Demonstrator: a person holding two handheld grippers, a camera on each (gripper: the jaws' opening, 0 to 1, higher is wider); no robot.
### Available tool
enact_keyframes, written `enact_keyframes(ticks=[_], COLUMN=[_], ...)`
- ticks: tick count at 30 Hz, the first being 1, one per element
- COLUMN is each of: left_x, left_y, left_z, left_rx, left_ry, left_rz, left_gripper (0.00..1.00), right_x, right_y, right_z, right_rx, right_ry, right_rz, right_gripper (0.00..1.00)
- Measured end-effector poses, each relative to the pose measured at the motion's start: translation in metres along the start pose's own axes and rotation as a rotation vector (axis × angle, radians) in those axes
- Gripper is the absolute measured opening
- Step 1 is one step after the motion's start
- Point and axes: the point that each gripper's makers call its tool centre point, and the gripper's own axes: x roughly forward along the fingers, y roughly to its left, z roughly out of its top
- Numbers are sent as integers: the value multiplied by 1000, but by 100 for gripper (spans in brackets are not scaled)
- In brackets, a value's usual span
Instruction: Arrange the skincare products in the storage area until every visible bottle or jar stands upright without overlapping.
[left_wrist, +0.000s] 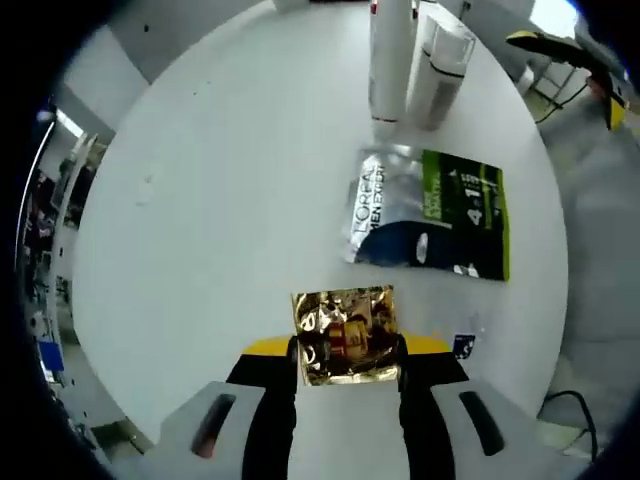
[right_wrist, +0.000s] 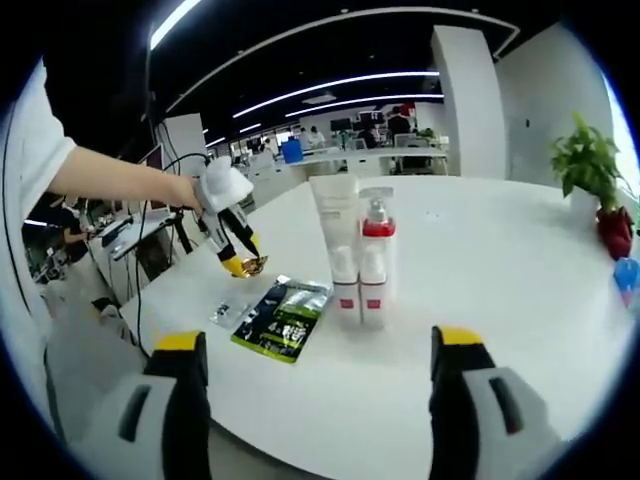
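A gold foil sachet (left_wrist: 346, 335) sits clamped between the left gripper (left_wrist: 347, 352) jaws, lifted above the round white table (left_wrist: 220, 190). Beyond it a green and silver pouch (left_wrist: 432, 213) lies flat, and past that 2 white bottles (left_wrist: 412, 60) stand upright side by side, touching. The right gripper (right_wrist: 318, 352) hovers near the table edge, jaws spread wide and holding nothing, facing the bottles.
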Motion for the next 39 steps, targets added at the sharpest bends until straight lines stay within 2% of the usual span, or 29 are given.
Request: enact_keyframes(ticks=[5, 10, 15, 27, 39], left_x=[4, 10, 15, 27, 29], left_y=[-10, -13, -14, -17, -18], left_z=[1, -3, -2, -4, -2], left_rx=[33, 95, 112, 128, 165], left_ry=[-3, 30, 25, 40, 45], left_rz=[-49, -69, -89, -112, -117], left_gripper=[37, 37, 37, 37, 37], right_x=[0, 0, 0, 1, 1], right_y=[0, -1, -2, -2, -2], right_z=[0, -1, -1, -2, -3], right_rx=[-2, -1, -1, -2, -1], right_ry=[3, 5, 6, 14, 19], right_rz=[-2, -7, -10, -14, -13], right_gripper=[92, 92, 93, 93, 93])
